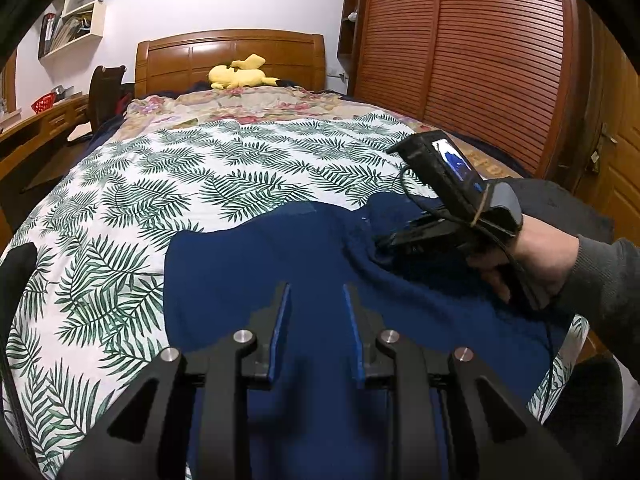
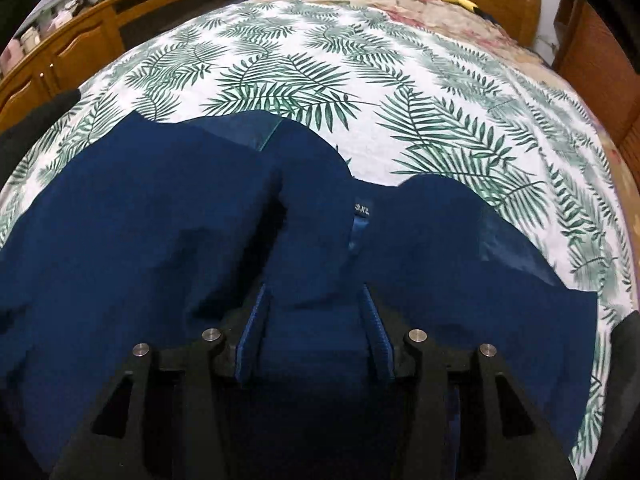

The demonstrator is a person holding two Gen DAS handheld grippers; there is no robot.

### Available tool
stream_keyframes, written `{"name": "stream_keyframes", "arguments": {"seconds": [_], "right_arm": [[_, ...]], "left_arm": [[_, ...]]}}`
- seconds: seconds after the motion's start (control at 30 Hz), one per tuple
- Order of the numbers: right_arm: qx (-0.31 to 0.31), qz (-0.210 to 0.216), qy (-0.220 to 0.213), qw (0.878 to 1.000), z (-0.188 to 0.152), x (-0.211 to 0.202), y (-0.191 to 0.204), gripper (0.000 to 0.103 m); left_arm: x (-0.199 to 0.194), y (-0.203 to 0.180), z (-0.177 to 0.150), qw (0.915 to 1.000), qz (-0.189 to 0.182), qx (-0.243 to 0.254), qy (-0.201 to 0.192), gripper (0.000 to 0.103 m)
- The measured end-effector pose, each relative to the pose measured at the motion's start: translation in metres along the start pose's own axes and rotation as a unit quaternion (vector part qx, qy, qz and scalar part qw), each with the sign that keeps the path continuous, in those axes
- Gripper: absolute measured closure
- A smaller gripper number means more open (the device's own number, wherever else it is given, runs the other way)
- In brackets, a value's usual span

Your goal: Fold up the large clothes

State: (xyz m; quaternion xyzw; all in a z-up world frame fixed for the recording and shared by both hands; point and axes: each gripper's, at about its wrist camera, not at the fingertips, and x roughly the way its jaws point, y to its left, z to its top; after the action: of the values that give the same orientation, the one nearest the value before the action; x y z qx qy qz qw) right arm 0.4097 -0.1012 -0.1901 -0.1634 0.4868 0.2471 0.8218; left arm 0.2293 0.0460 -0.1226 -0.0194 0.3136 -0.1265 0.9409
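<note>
Lying rumpled on the bed [image 2: 400, 80], navy garment [image 2: 140, 220].

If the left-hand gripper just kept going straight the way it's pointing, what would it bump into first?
Most likely the dark blue garment spread on the leaf-print bedspread. The left gripper tilts down at it, nothing else between; how near the fingertips already are is unclear.

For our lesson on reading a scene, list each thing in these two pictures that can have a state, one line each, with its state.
navy garment: spread on the bed, rumpled, partly folded over itself.
left gripper: jaws slightly apart over the garment, nothing visibly pinched.
right gripper: a fold of the garment between its fingers; grip unclear.
leaf-print cover: spread flat over the bed.
yellow plush toy: lying by the headboard.
</note>
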Motion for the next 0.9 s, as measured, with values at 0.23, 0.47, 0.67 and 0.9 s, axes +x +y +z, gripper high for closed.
{"name": "stream_keyframes", "arguments": {"seconds": [0.23, 0.47, 0.67, 0.9], "right_arm": [[0.013, -0.063, -0.091, 0.994, 0.023, -0.028, -0.002, 0.103], [0.024, -0.076, -0.099, 0.992, 0.025, -0.058, -0.018, 0.051], [0.035, -0.091, -0.094, 0.991, -0.044, -0.113, -0.036, 0.033], [0.072, -0.107, -0.081, 0.988, -0.147, -0.164, -0.058, 0.033]], "left_arm": [[-0.003, -0.006, 0.000, 0.9999, -0.004, 0.009, 0.000, 0.079], [-0.003, -0.015, -0.003, 0.9996, -0.018, 0.020, 0.006, 0.079], [-0.009, -0.033, -0.011, 0.9984, -0.044, 0.033, 0.012, 0.079], [-0.016, -0.066, -0.028, 0.9953, -0.068, 0.064, 0.024, 0.079]]}}
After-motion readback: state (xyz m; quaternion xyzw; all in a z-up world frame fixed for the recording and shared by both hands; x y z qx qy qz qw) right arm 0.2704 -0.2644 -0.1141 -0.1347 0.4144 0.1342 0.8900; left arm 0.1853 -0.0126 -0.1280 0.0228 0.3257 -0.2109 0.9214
